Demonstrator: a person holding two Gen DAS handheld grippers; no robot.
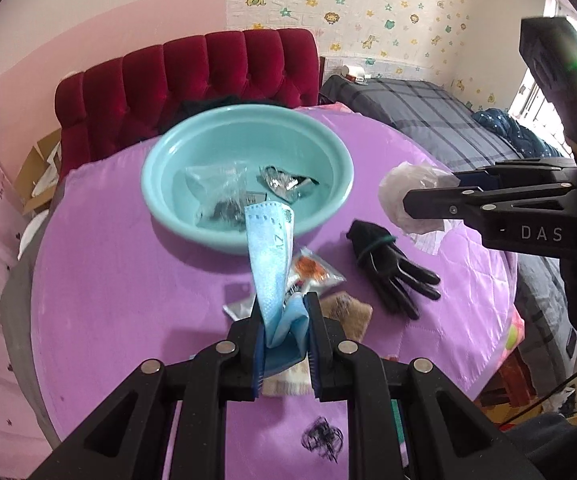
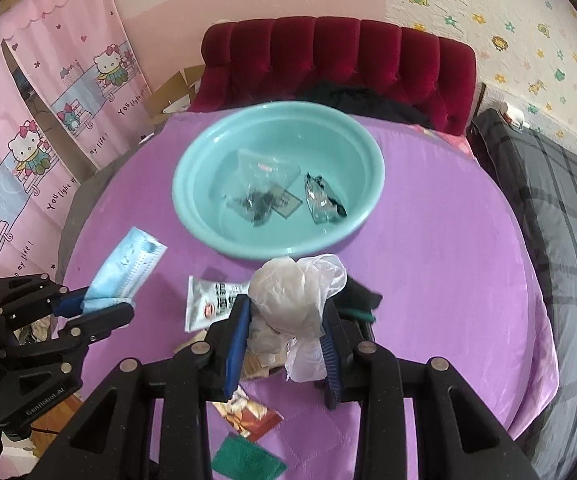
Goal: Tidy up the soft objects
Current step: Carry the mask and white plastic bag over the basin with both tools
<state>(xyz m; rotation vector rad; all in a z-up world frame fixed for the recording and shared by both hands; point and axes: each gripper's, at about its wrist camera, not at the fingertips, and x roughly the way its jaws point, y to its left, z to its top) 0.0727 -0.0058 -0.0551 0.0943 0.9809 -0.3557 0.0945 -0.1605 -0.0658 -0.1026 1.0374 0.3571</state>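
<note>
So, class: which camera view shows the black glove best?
The left wrist view: the black glove lies fully visible on the purple cloth. In the right wrist view only a dark edge shows behind the crumpled plastic.

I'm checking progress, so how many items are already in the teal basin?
3: a clear plastic bag left of centre in the teal basin, a small dark packet partly under it, a crumpled silvery wrapper right. More may be hidden.

"DAS" marks the right claw (image 1: 428, 200); "GenRobot.AI" the left claw (image 2: 104, 308); "YOU light up my life!" the curtain (image 2: 28, 152).
</note>
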